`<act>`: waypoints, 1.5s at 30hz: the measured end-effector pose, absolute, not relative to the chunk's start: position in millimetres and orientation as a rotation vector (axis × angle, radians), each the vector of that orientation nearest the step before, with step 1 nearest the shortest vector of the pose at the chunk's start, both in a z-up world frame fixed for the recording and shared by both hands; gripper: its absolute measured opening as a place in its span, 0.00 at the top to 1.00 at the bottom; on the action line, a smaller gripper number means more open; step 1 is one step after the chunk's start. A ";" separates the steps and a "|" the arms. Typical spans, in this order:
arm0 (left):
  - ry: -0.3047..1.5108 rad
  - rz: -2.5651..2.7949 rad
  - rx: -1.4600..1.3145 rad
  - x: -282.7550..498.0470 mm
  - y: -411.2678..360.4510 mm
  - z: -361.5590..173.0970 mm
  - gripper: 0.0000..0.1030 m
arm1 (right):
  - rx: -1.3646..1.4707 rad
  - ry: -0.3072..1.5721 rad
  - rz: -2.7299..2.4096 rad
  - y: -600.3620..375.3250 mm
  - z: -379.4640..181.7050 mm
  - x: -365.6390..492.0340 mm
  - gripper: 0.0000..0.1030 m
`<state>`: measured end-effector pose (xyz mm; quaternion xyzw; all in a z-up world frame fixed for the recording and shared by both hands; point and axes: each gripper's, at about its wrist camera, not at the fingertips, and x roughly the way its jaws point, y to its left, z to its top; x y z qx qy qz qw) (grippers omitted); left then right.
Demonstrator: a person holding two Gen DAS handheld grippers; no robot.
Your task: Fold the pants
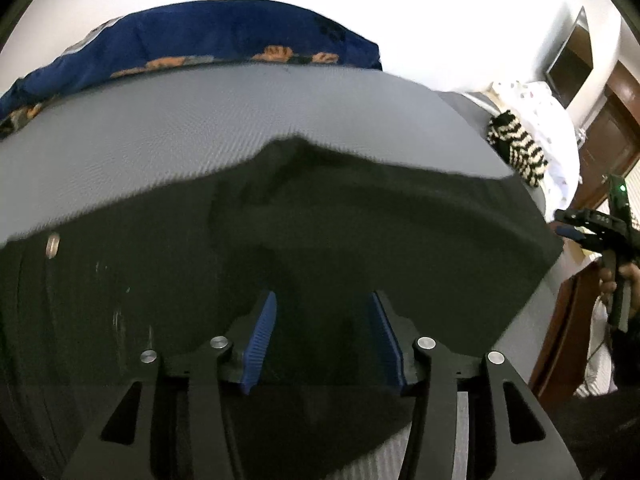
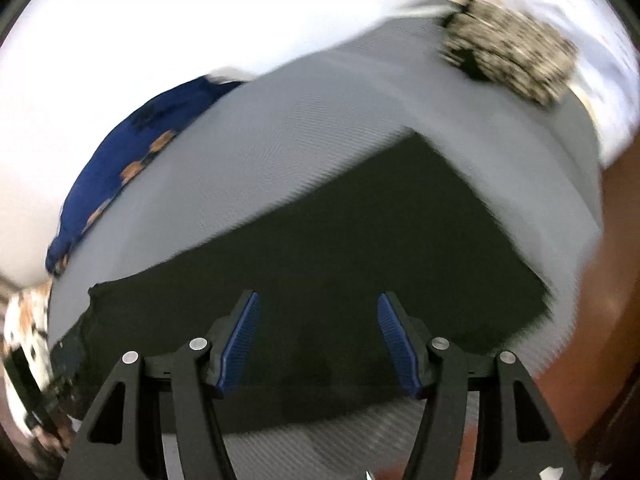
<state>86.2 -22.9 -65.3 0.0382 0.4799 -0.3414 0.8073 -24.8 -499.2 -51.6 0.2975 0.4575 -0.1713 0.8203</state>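
Black fabric pants: flat on the grey woven mattress, nearest the front edge. Dark blue patterned blanket: along the mattress's far edge, at twelve o'clock from the pants. Black-and-cream striped knitted item: at two o'clock from the pants, well apart, on the mattress's right corner, against white printed bedding.

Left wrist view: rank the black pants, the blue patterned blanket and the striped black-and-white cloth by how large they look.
1. black pants, filling most of the lower frame, nearest the camera
2. blue patterned blanket
3. striped black-and-white cloth

Apparent size only; the blanket lies farther off and is partly hidden.
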 end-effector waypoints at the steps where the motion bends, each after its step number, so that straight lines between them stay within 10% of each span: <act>1: 1.042 -0.717 0.077 79.2 -17.0 -69.9 0.51 | 0.666 0.968 -0.385 -507.2 -53.8 -37.7 0.43; 17: 1.070 -0.655 0.030 52.0 8.8 -77.5 0.51 | 1.025 0.789 -0.499 -583.9 -105.4 -95.8 0.64; 23: 1.064 -0.641 0.027 52.1 5.4 -77.7 0.48 | 1.085 0.774 -0.504 -599.1 -113.6 -86.1 0.90; 45: 0.950 -0.517 -0.150 74.3 76.3 -35.3 0.46 | 0.649 0.938 0.175 -333.2 -21.5 118.4 0.92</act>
